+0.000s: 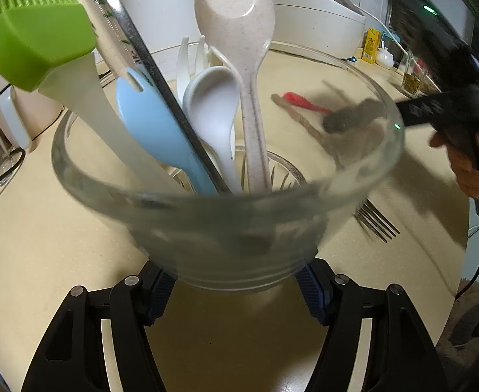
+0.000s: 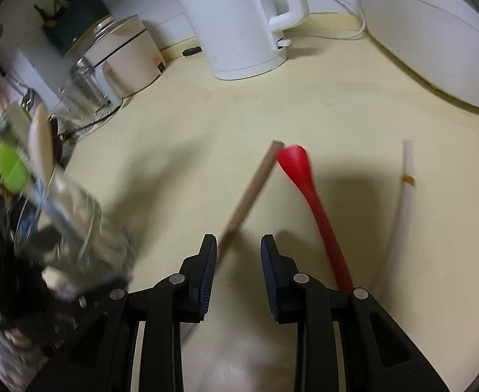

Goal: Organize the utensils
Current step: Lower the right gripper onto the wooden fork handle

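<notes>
1. The glass cup (image 1: 232, 215) is clamped between the fingers of the left gripper (image 1: 236, 289), full of spoons and spatulas.
2. The right gripper (image 2: 236, 261) has its jaws apart, holding nothing.
3. The red spoon (image 2: 317, 209) lies just ahead, right of it.
4. The wooden stick (image 2: 249, 196) lies just ahead, left.

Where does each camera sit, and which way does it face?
Left wrist: on the left gripper, facing the glass cup it clamps; the person's right hand shows.
Right wrist: on the open right gripper, facing down at the counter; only its fingers show.
Shared: red spoon, wooden stick, white kettle.
</notes>
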